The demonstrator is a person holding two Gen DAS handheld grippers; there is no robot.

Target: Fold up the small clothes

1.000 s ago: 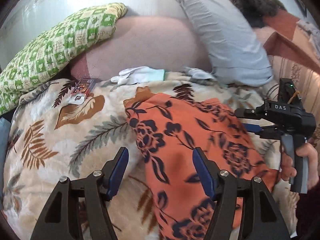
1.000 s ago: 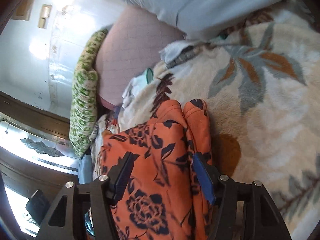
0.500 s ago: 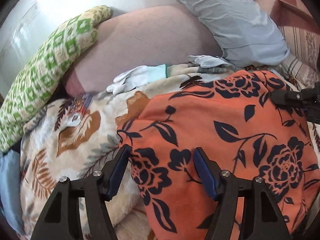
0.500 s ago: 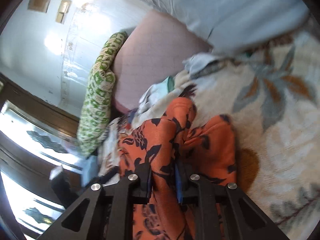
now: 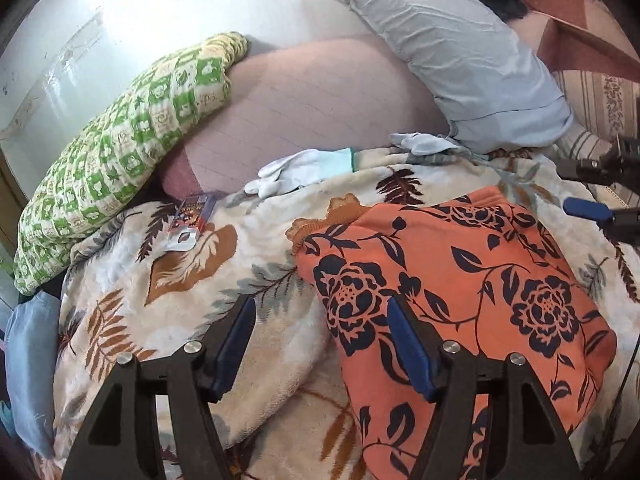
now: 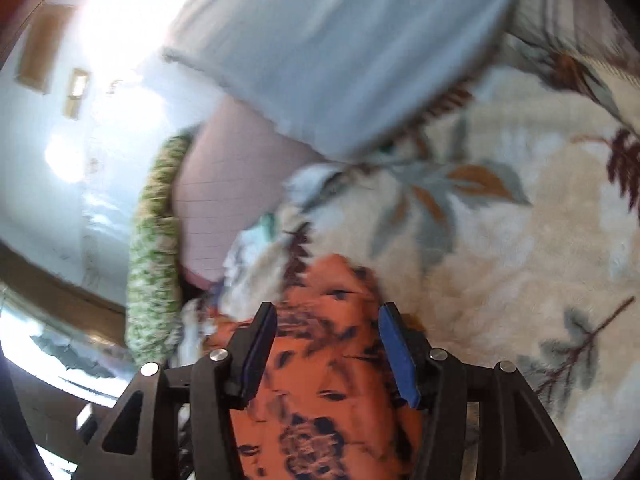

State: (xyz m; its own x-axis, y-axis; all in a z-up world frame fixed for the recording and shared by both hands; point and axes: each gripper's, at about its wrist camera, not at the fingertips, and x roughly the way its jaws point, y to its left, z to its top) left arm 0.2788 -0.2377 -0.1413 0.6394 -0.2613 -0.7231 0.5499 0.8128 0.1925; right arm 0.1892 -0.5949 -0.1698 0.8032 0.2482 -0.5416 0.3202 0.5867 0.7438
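An orange garment with dark flowers (image 5: pixel 460 292) lies folded on the leaf-patterned blanket (image 5: pixel 160 300), right of centre in the left wrist view. My left gripper (image 5: pixel 320 320) is open just above the garment's left edge, which shows between its fingers, not pinched. My right gripper (image 5: pixel 580 190) reaches in from the right edge, over the garment's far right corner. In the blurred right wrist view the right gripper (image 6: pixel 327 320) has its jaws opening, and the orange garment (image 6: pixel 320 380) lies loose below and between them, with the pads clear of it.
A green checked pillow (image 5: pixel 120 152), a pink cushion (image 5: pixel 312 112) and a pale blue pillow (image 5: pixel 460 52) line the back. A white glove (image 5: pixel 304 168) and a small printed packet (image 5: pixel 192 216) lie on the blanket's far edge. A blue cloth (image 5: pixel 28 352) hangs at the left.
Half a second ago the right gripper was pinched on a fold of the orange garment; its jaws have since parted and it has lifted. The garment has settled lower and flatter.
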